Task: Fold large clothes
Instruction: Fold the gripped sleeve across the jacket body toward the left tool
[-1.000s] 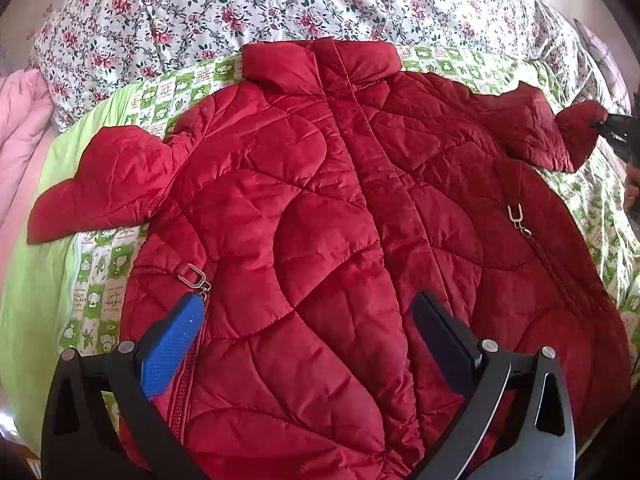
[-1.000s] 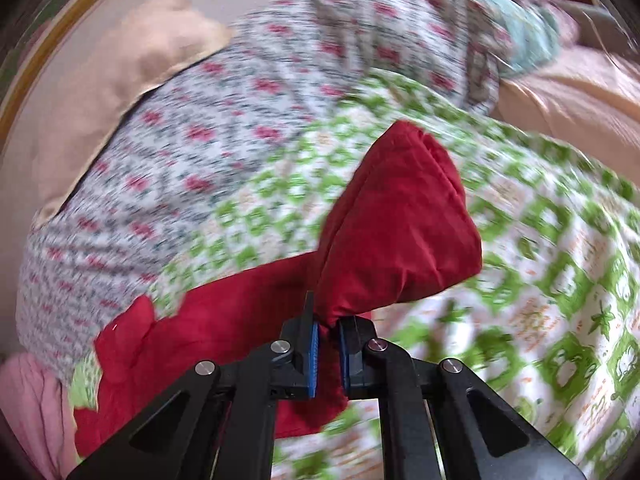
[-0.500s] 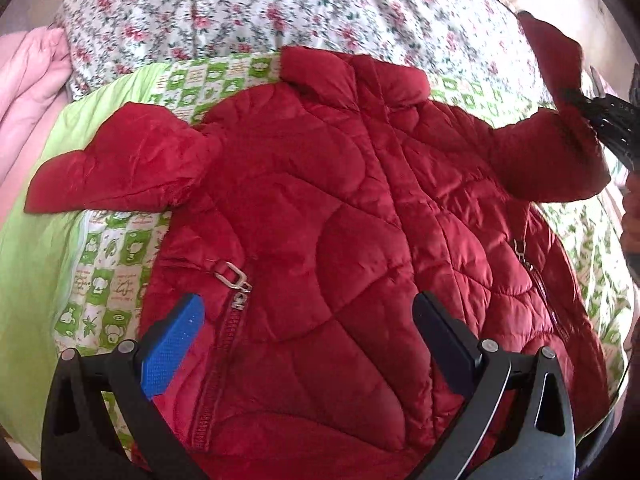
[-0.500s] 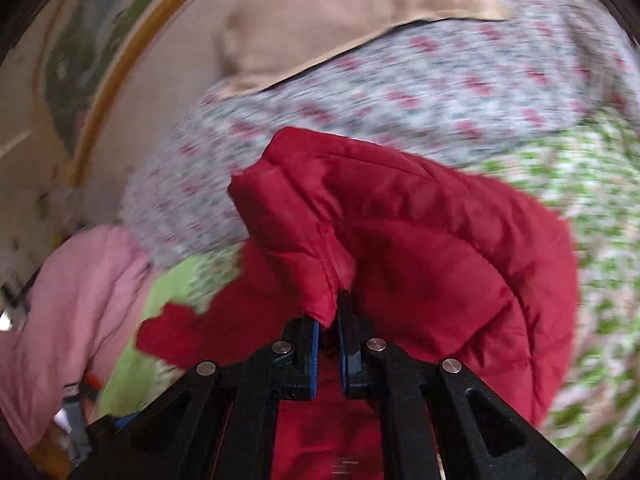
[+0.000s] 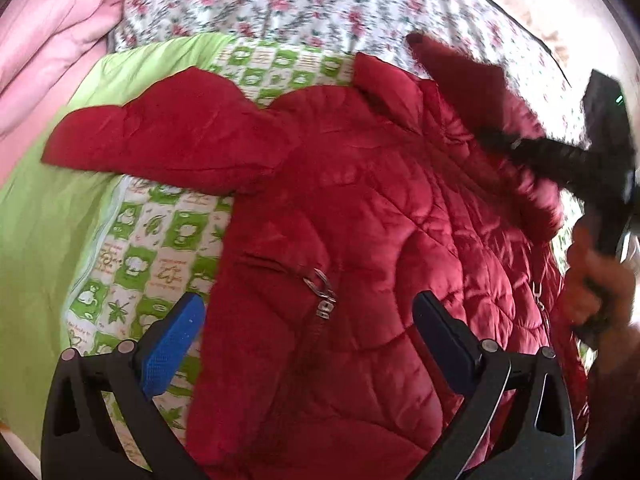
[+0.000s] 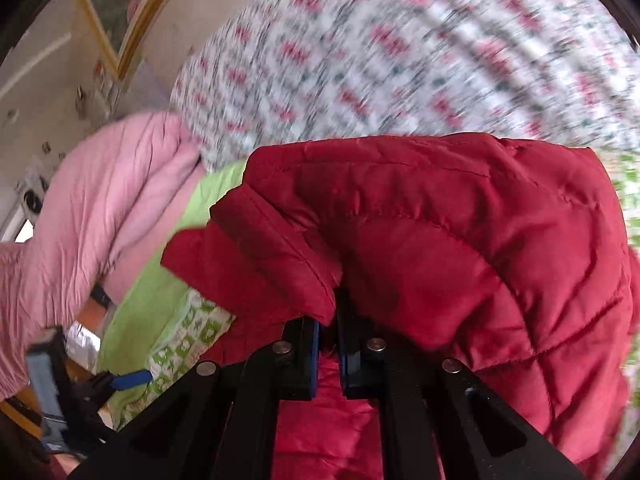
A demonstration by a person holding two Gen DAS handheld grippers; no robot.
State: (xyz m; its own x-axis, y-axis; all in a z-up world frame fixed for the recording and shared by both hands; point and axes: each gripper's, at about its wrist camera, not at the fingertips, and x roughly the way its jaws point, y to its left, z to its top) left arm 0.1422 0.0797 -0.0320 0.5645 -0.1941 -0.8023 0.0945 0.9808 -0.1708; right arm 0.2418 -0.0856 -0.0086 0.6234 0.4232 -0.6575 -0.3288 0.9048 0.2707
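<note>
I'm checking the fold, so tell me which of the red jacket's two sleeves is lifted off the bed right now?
The sleeve pinched in the right claw, held up over the jacket's body. The other sleeve lies flat on the green-patterned sheet, untouched.

A dark red quilted puffer jacket (image 5: 360, 208) is lying front-up and zipped on a green-and-white patterned sheet (image 5: 136, 264), collar pointing toward a floral bedcover (image 5: 304, 0). One sleeve (image 5: 168, 136) is lying flat, stretching sideways off the body. The other sleeve (image 6: 460, 240) is being lifted off the bed, its cuff end bunching and folding over toward the jacket's chest. A metal zipper pull (image 5: 324, 300) is resting on a slanted front pocket.
</note>
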